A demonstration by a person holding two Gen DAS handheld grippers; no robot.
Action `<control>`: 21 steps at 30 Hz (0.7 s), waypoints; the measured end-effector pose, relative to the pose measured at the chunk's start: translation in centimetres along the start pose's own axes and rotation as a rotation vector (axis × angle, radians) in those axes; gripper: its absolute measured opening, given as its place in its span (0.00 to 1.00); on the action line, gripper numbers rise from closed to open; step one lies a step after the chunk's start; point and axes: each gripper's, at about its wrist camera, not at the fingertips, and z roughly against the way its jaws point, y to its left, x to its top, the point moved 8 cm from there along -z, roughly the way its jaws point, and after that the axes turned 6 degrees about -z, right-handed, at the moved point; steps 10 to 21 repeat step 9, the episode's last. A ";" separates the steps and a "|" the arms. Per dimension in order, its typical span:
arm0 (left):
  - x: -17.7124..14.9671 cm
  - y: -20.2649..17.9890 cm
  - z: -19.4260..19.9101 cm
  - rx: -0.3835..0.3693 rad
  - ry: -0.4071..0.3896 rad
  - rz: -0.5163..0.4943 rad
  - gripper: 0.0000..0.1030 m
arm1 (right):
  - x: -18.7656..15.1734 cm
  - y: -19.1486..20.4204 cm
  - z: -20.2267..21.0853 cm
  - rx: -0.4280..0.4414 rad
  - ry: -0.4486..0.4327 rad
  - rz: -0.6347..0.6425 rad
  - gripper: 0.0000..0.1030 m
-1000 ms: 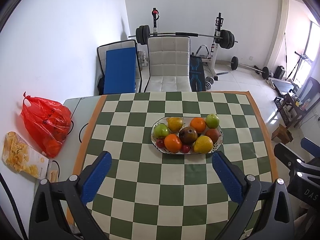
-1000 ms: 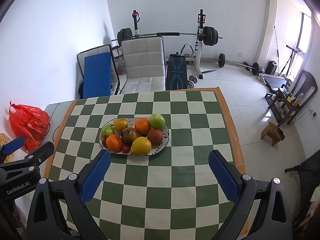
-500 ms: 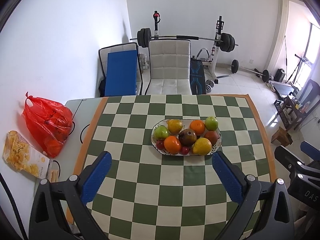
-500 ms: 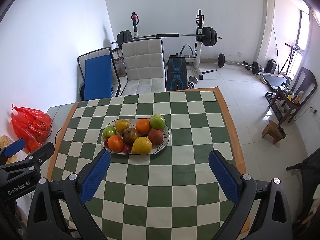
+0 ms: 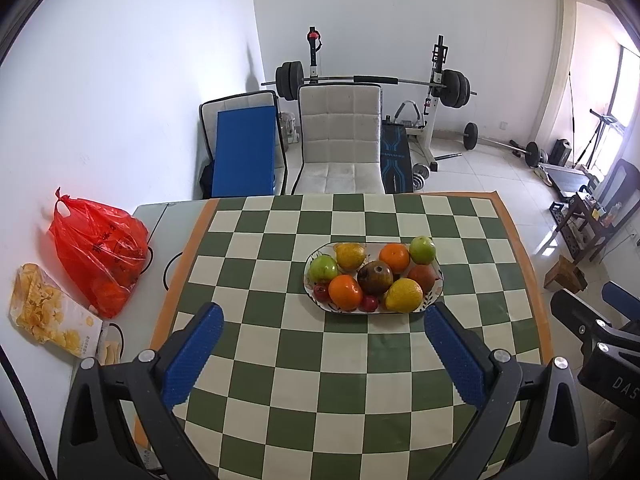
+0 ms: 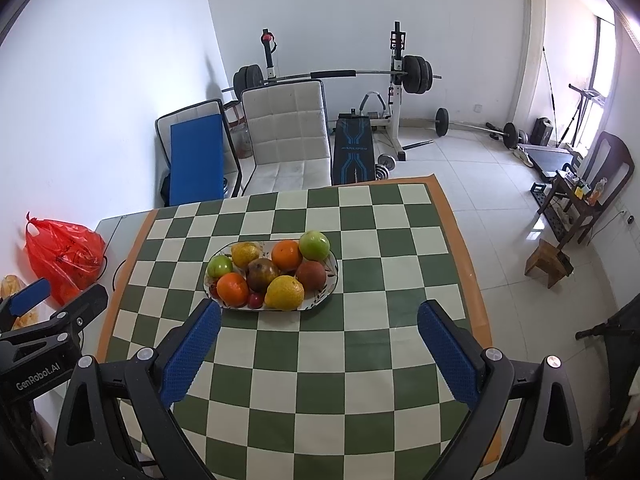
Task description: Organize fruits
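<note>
A white-walled room holds a weight bench (image 5: 400, 120) and a chair (image 5: 340, 140) behind the green checkered tablecloth (image 5: 280, 360). The oval plate (image 5: 434, 294) of fruits (image 5: 374, 278) lies mid-table, long axis left-right. Left gripper (image 5: 322, 350) and right gripper (image 6: 318, 346) hover above, fingers wide apart, empty.

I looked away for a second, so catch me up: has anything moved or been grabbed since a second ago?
Nothing was taken hold of or let go. Both the left gripper and the right gripper stayed open and empty, only drifting slightly, so the plate of fruit sits a little differently in both wrist views. The fruit arrangement, the red bag and the checkered cloth look unchanged.
</note>
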 end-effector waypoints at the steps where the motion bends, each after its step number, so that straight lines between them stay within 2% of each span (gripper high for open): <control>1: 0.1 0.0 0.0 0.000 0.000 -0.001 1.00 | 0.0 0.1 0.0 0.000 -0.001 0.000 0.98; 21: 0.1 0.0 0.3 0.004 -0.010 -0.001 1.00 | -0.2 -0.1 0.2 -0.004 -0.003 -0.003 0.98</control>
